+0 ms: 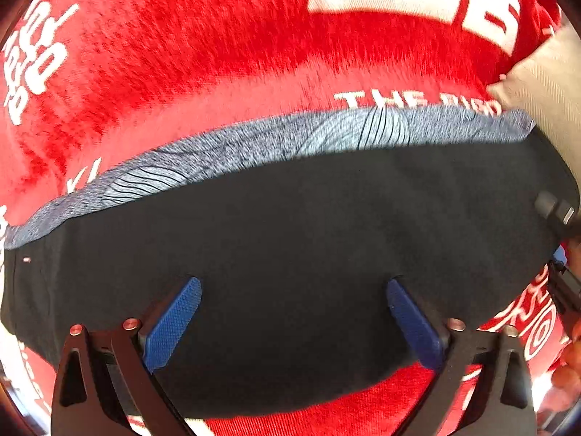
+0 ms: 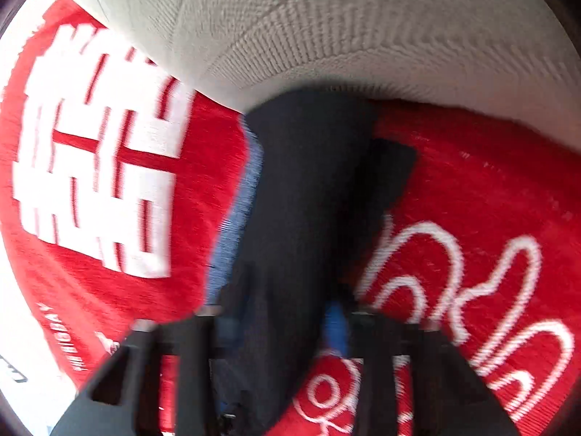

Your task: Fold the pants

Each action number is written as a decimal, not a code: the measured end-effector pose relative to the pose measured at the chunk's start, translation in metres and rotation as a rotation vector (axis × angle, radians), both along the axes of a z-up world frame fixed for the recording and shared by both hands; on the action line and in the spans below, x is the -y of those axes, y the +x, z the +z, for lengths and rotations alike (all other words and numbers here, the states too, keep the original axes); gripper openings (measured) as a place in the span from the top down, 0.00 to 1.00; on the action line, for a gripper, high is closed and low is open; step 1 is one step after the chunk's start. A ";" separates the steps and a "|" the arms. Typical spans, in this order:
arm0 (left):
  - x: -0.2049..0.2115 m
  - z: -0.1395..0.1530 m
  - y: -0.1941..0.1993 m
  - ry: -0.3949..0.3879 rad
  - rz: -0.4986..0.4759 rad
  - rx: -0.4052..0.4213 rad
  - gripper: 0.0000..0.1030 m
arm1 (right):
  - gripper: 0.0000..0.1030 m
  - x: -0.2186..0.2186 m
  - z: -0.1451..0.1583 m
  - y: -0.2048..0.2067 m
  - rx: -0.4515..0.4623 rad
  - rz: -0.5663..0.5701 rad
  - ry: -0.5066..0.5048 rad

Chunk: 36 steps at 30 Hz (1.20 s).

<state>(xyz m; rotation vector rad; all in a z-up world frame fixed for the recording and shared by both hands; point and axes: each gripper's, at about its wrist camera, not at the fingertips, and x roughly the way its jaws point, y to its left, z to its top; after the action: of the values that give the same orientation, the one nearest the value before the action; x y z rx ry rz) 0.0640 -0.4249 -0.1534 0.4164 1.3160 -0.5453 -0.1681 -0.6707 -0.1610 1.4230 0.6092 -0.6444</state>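
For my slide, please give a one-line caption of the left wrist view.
Open left gripper above dark folded pants with grey patterned waistband, on a red printed blanket.

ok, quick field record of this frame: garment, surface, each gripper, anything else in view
garment: dark pants with a blue-grey patterned band along the far edge, lying flat
surface: red plush cloth with white lettering
left gripper: open, blue pads spread over the dark fabric, not gripping
right gripper: shut on pants, a strip of fabric running forward from between its fingers; view blurred
other: pale woven fabric beyond the pants
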 end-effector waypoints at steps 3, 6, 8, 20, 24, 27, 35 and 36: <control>0.003 0.018 0.000 -0.074 0.011 -0.007 0.18 | 0.86 -0.001 0.020 0.007 -0.022 0.079 -0.068; 0.012 0.021 -0.005 -0.145 -0.006 -0.025 0.18 | 0.86 -0.006 0.044 0.019 -0.028 0.147 -0.152; 0.018 0.012 -0.008 -0.173 -0.016 -0.046 0.18 | 0.86 -0.009 0.055 0.026 -0.025 0.176 -0.186; 0.017 -0.014 -0.037 -0.239 -0.099 0.099 0.17 | 0.87 -0.040 0.094 0.063 -0.126 0.386 -0.380; 0.012 -0.010 -0.040 -0.261 -0.102 0.087 0.17 | 0.87 -0.065 0.115 0.084 -0.174 0.512 -0.495; -0.001 -0.004 -0.033 -0.269 -0.120 0.027 0.17 | 0.87 -0.085 0.127 0.099 -0.206 0.591 -0.572; -0.122 0.040 0.041 -0.308 0.108 -0.036 0.17 | 0.87 -0.158 0.150 0.143 -0.281 0.785 -0.767; -0.139 0.042 0.050 -0.296 0.129 -0.022 0.17 | 0.87 -0.175 0.150 0.152 -0.298 0.824 -0.801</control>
<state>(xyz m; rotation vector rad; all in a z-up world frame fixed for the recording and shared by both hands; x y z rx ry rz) 0.1142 -0.2860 -0.1109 0.0816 1.2495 -0.6262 -0.0163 -0.4959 -0.0111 0.2633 0.9526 -0.3518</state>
